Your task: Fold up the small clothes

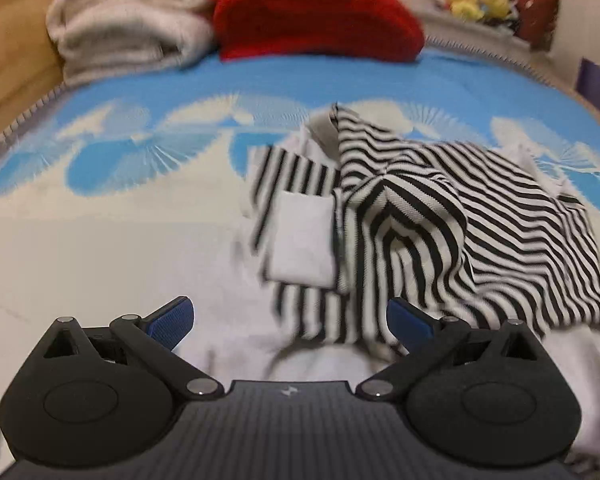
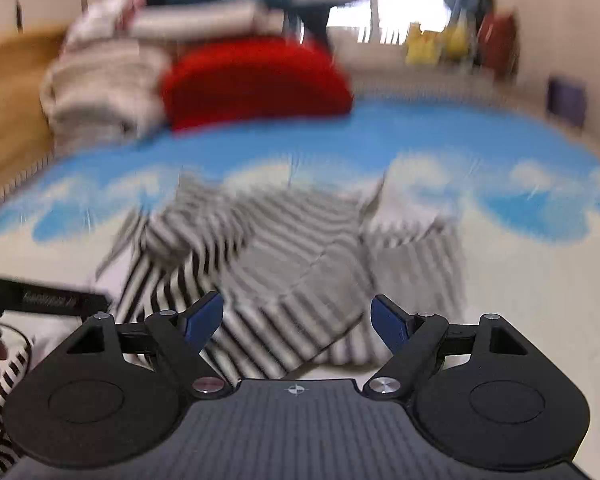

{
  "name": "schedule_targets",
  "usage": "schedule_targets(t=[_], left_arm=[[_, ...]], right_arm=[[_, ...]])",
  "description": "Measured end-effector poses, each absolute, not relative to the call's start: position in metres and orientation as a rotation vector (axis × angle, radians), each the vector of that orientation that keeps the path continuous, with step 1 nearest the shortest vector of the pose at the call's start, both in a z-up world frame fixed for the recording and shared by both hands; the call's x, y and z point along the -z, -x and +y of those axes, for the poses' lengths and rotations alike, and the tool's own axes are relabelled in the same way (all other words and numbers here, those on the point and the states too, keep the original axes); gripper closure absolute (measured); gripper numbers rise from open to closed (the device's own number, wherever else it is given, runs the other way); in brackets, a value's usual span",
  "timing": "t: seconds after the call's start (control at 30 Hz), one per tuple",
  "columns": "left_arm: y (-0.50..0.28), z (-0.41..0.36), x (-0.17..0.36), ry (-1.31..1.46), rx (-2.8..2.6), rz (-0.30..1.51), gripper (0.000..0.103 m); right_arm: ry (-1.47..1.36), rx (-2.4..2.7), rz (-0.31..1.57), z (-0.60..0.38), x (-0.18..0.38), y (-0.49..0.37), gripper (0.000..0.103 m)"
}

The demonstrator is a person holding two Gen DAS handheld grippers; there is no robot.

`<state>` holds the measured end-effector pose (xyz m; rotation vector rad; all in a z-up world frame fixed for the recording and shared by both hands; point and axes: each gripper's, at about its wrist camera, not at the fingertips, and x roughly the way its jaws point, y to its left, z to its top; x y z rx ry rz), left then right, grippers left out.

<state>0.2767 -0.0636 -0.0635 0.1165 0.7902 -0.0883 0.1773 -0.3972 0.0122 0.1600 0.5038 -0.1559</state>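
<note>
No legible writing; right view blurred. Left gripper (image 1: 290,322) and right gripper (image 2: 296,320) both spread wide, empty. Striped shirt (image 1: 420,216) crumpled at one o'clock on blue-and-white bedspread (image 1: 140,152)

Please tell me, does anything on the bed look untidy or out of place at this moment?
Yes. The striped garment lies crumpled on the blue and white bedspread, bunched in uneven folds, with a white pocket showing. Both the left gripper and the right gripper are open and hold nothing. The right view is blurred.
</note>
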Motion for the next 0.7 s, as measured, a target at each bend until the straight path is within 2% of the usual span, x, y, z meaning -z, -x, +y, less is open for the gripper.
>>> schedule_targets(t=[0.17,0.3,0.43,0.57,0.7], left_arm=[[-0.19,-0.004,0.028,-0.134,0.106,0.752,0.0],[-0.118,0.039,0.009,-0.203,0.063,0.696,0.0],[-0.075,0.075,0.004,-0.1,0.065,0.742,0.0],[-0.056,0.085,0.019,-0.089,0.081,0.746,0.0],[-0.063,0.075,0.058,-0.129,0.096,0.811,0.0]], right_arm=[[-0.409,0.117,0.436,-0.427,-0.073,-0.044,0.018],[-0.329,0.116,0.34,-0.429,-0.132,0.053,0.015],[-0.225,0.148,0.197,-0.423,-0.171,0.113,0.009],[-0.138,0.17,0.19,-0.418,-0.152,0.116,0.005],[-0.217,0.248,0.491,-0.436,-0.059,0.056,0.007]])
